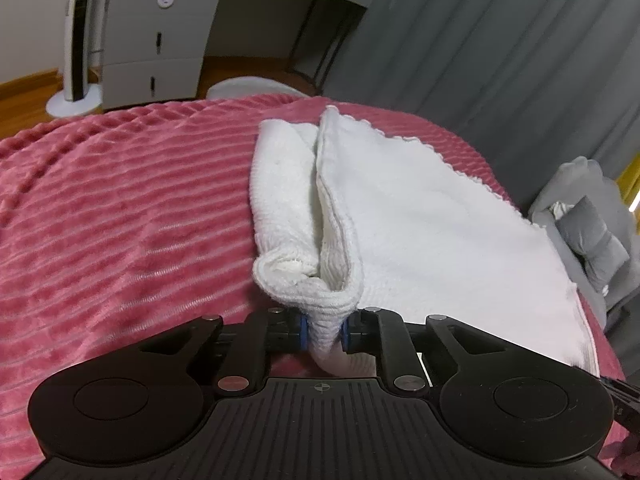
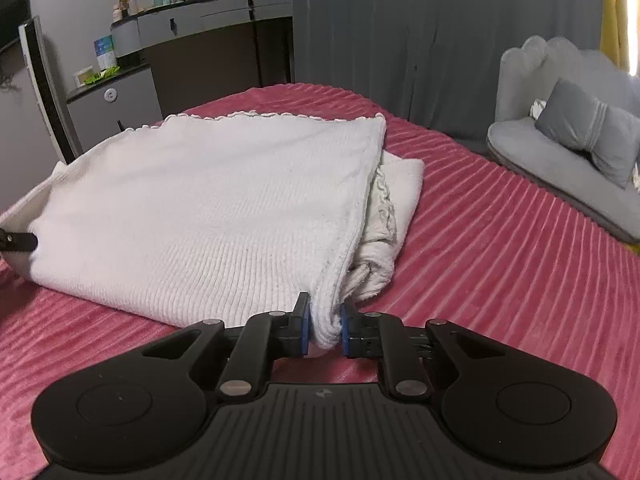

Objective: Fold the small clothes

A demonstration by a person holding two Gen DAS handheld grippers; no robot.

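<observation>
Both grippers are clamped on the white knit garment [image 2: 208, 200], which lies partly folded on the pink ribbed bedspread [image 1: 120, 208]. The left gripper [image 1: 324, 330] has its blue-padded fingers pinched tight on a bunched near corner of the cloth, and from there a raised ridge of doubled fabric runs away toward the far edge of the bed, with a rolled flap to its left and a flat scalloped-edged panel spreading to its right. The right gripper [image 2: 325, 330] squeezes the opposite near corner between its pads, where the top layer drapes over a crumpled under-layer poking out on the right side. In the right wrist view the garment's upper layer lies broad and smooth, its frilled hem along the far side, and a bit of the other black tool shows at its left edge. Beyond the bed stand a grey drawer unit [image 1: 156, 40], dark grey curtains [image 2: 440, 32] and a grey sofa [image 2: 560, 152] with a bow-shaped cushion [image 2: 592, 132].
</observation>
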